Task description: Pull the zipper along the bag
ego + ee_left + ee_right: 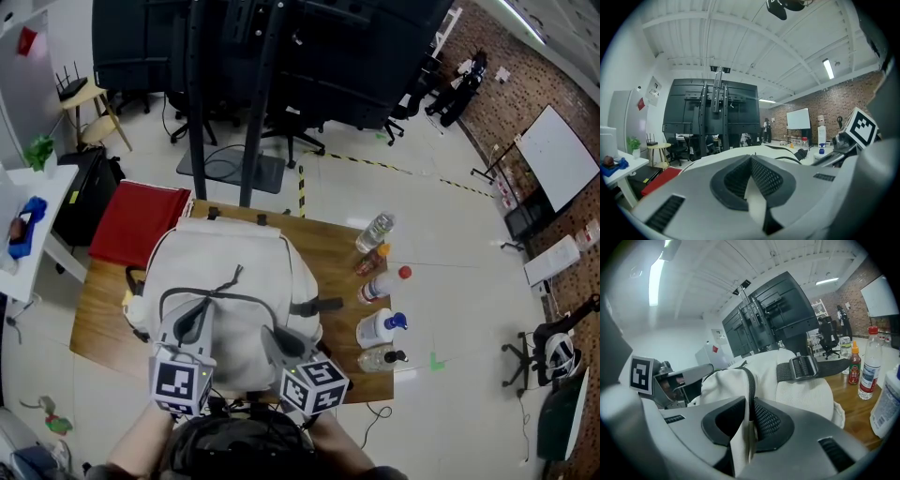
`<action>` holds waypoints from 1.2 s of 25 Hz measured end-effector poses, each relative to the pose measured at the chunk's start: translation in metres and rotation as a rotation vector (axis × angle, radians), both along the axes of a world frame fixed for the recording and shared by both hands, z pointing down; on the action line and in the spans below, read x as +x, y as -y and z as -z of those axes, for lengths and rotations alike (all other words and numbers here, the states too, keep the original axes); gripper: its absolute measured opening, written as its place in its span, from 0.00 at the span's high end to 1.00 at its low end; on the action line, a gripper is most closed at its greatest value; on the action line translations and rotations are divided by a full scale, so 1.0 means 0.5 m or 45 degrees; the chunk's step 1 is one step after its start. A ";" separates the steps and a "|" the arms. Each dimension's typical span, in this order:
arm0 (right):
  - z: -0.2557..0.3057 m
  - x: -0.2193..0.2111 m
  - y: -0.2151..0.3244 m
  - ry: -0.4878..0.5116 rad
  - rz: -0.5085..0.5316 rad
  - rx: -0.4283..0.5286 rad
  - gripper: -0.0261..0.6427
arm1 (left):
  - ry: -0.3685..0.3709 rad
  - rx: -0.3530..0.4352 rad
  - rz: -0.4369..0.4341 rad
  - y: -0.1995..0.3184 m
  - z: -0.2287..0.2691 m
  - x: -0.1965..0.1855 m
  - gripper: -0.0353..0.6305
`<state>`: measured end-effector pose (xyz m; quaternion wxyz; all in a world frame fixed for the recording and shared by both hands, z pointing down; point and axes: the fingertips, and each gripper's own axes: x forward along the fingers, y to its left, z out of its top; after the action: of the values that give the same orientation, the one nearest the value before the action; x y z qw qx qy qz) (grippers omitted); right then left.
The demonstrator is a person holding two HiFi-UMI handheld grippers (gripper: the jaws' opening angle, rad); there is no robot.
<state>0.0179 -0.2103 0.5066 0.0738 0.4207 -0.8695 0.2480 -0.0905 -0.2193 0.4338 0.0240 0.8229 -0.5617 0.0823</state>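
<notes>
A white backpack (225,272) lies on the wooden table (328,239), with dark zipper lines and a grey strap with a buckle (802,367). Both grippers bite into its near end. My left gripper (192,323) is shut on a fold of white fabric (757,199), and the bag's top (736,151) shows beyond the jaws. My right gripper (279,339) is shut on another white fold (740,446), where a dark zipper band (751,385) runs down between the pads. The slider itself is hidden. Each gripper's marker cube shows in the other's view.
Several bottles (380,281) stand in a row on the table's right side, close to the bag (865,366). A red case (136,220) lies beyond the far left corner. A black stand (253,94) and office chairs are behind the table, and a white side table (33,220) is at left.
</notes>
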 end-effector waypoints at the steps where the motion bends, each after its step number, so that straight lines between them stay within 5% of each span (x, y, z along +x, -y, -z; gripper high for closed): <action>1: 0.000 0.001 0.000 -0.001 0.003 0.000 0.86 | 0.010 -0.002 -0.002 0.005 0.005 0.001 0.89; 7: 0.000 0.003 -0.001 -0.006 0.025 -0.008 0.86 | 0.089 -0.058 -0.060 0.044 0.020 0.021 0.87; 9: 0.001 0.004 0.000 -0.003 0.028 -0.010 0.86 | 0.129 -0.087 -0.123 0.055 0.020 0.045 0.70; 12: 0.001 0.005 0.000 0.005 0.033 -0.016 0.86 | 0.231 -0.130 -0.186 0.070 0.012 0.071 0.65; 21: 0.001 0.009 0.001 -0.005 0.055 -0.015 0.86 | 0.385 -0.402 -0.267 0.118 -0.034 0.082 0.65; 30: 0.002 0.014 0.002 -0.002 0.065 -0.016 0.86 | 0.478 -0.499 -0.346 0.133 -0.028 0.103 0.65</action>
<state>0.0247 -0.2115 0.5056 0.0834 0.3980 -0.8784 0.2513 -0.0387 -0.2856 0.4480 0.0670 0.8406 -0.4145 0.3422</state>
